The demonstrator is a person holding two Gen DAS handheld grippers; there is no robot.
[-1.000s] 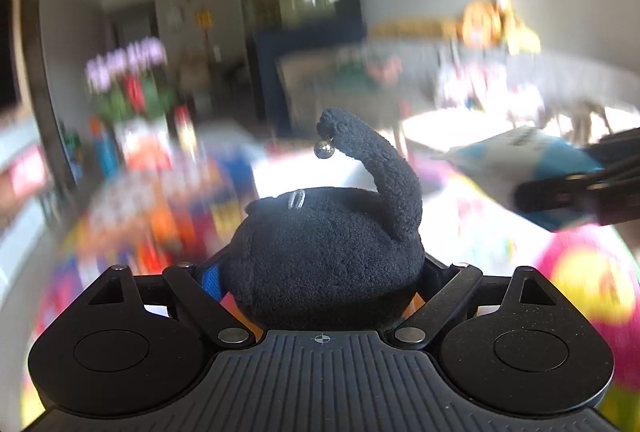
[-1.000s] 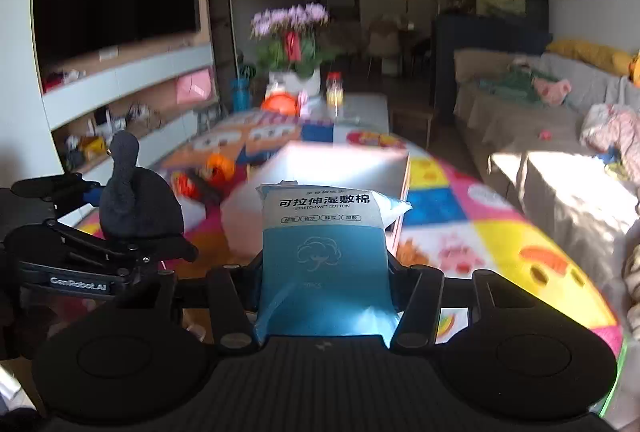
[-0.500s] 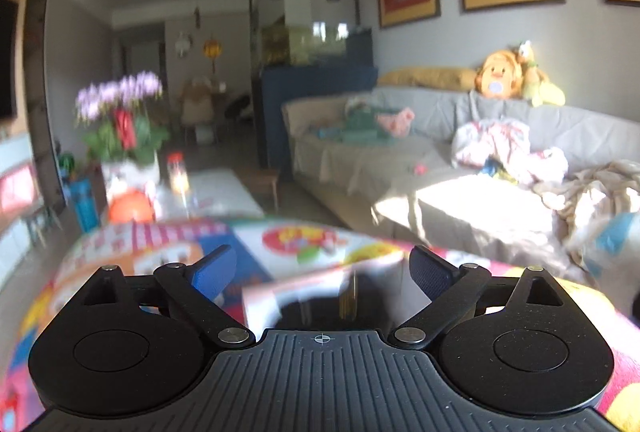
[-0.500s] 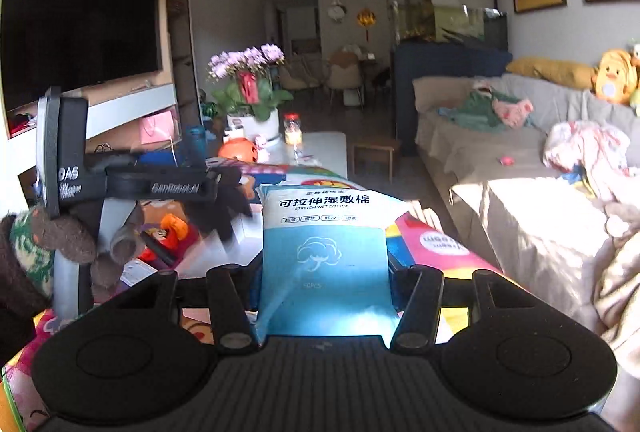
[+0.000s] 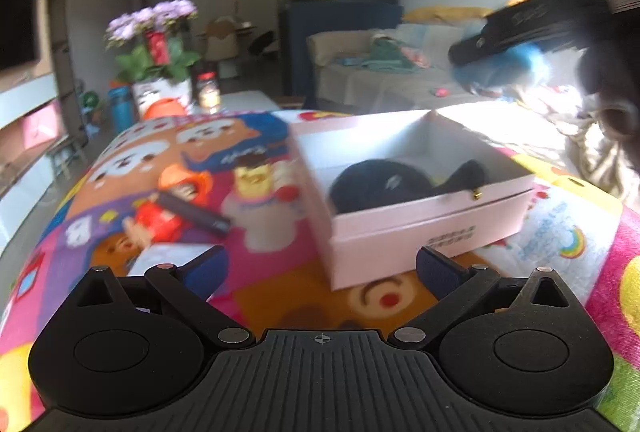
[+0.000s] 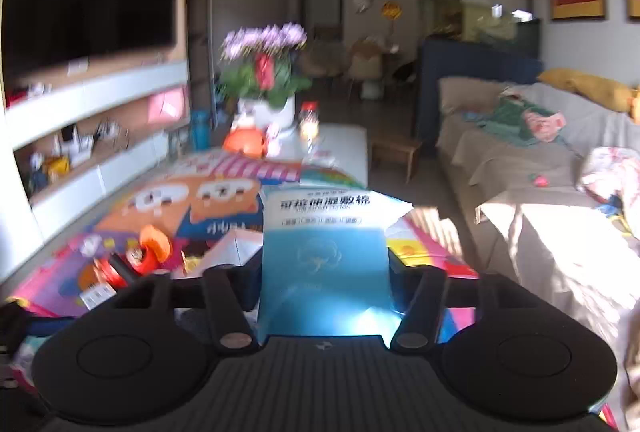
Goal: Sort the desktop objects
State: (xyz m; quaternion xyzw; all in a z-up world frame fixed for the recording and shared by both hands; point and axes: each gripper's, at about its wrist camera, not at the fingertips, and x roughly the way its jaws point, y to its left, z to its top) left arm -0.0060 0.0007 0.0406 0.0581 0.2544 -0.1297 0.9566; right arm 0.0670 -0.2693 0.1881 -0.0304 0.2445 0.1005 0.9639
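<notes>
A black plush toy lies inside the open pink box on the colourful table mat. My left gripper hangs just in front of the box, open wide, with nothing between its blue-padded fingers. My right gripper holds a blue and white cotton-pad packet upright between its fingers, and its jaws are opening. In the left wrist view that packet is a blue blur above the box's far right corner.
Left of the box lie an orange-hatted doll, a black stick, a pale figurine and a white card. A flower pot and jar stand at the far end. A sofa runs along the right.
The left gripper let go of the black plush, which now lies in the box, then drew back and down with its jaws wider. The right gripper carried the packet sideways over the box.
</notes>
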